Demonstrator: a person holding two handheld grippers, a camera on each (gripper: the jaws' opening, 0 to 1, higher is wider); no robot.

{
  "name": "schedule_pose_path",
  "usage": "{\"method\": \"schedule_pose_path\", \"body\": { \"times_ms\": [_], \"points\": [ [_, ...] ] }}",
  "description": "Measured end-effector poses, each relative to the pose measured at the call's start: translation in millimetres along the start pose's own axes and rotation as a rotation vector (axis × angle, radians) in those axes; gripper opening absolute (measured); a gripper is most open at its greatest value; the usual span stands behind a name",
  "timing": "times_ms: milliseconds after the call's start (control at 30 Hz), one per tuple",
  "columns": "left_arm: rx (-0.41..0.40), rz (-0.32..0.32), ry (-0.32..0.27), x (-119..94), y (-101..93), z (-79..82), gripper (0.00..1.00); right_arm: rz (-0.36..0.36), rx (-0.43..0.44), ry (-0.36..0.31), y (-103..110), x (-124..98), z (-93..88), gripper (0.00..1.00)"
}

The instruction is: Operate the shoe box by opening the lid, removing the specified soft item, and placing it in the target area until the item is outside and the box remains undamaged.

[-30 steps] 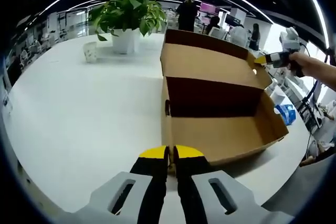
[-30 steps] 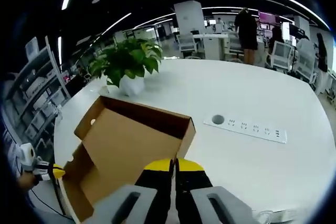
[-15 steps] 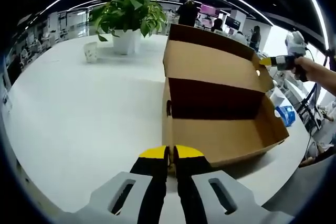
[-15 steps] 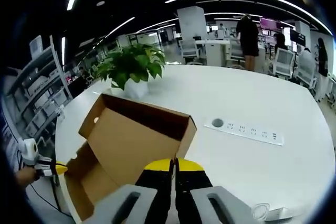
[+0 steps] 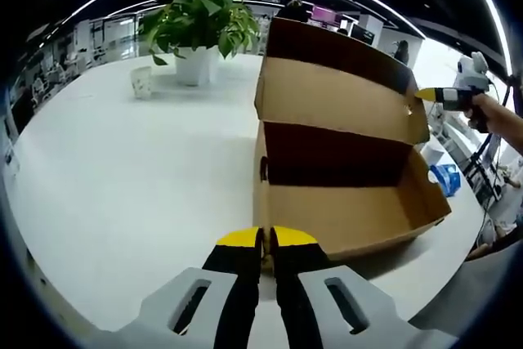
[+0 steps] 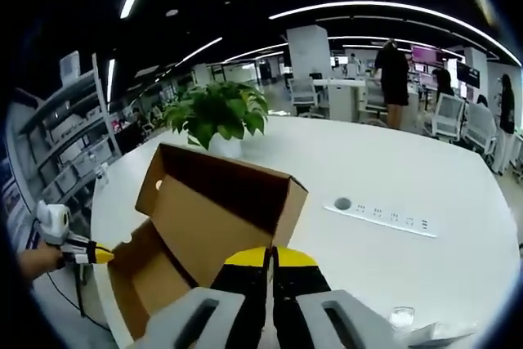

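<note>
An open brown cardboard shoe box (image 5: 343, 214) stands on the white table (image 5: 122, 185), and what shows of its inside is bare cardboard. Its lid (image 5: 335, 96) stands tilted up behind the opening. My left gripper (image 5: 263, 239) is shut on the box's near corner wall. It also appears at the left of the right gripper view, as the left gripper (image 6: 82, 252) held by a hand at the box (image 6: 155, 279) corner. My right gripper (image 6: 265, 255) is shut on the free edge of the lid (image 6: 221, 210). In the left gripper view the right gripper (image 5: 445, 97) sits at the lid's right corner.
A potted plant (image 5: 196, 26) and a small white cup (image 5: 140, 81) stand at the far side of the table. A power strip (image 6: 384, 217) is set into the table top, and a clear glass (image 6: 400, 316) stands near the edge. People stand among desks behind.
The lid has swung higher, from lying back to steeply tilted up. The right gripper has risen with it. The left gripper and the box body have stayed put.
</note>
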State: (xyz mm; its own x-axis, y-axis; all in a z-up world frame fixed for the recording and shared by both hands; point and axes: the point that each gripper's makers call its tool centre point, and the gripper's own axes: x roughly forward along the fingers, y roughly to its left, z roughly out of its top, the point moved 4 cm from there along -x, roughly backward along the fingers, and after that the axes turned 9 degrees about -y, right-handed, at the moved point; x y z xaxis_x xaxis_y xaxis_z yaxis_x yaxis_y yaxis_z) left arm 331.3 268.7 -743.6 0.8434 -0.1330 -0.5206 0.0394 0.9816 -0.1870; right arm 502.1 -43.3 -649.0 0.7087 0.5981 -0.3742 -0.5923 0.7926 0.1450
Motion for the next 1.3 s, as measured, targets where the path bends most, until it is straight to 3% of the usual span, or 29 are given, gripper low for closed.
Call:
{"method": "schedule_pose_path", "body": {
  "times_ms": [700, 1300],
  "points": [
    [-0.023, -0.002, -0.013, -4, -2.6, -3.0, 0.02, 0.038, -0.081, -0.091, 23, -24, -10.1, 0.00],
    [-0.013, -0.019, -0.016, -5, -3.9, -2.9, 0.04, 0.040, -0.068, -0.121, 41, -46, -42.4, 0.00]
  ]
}}
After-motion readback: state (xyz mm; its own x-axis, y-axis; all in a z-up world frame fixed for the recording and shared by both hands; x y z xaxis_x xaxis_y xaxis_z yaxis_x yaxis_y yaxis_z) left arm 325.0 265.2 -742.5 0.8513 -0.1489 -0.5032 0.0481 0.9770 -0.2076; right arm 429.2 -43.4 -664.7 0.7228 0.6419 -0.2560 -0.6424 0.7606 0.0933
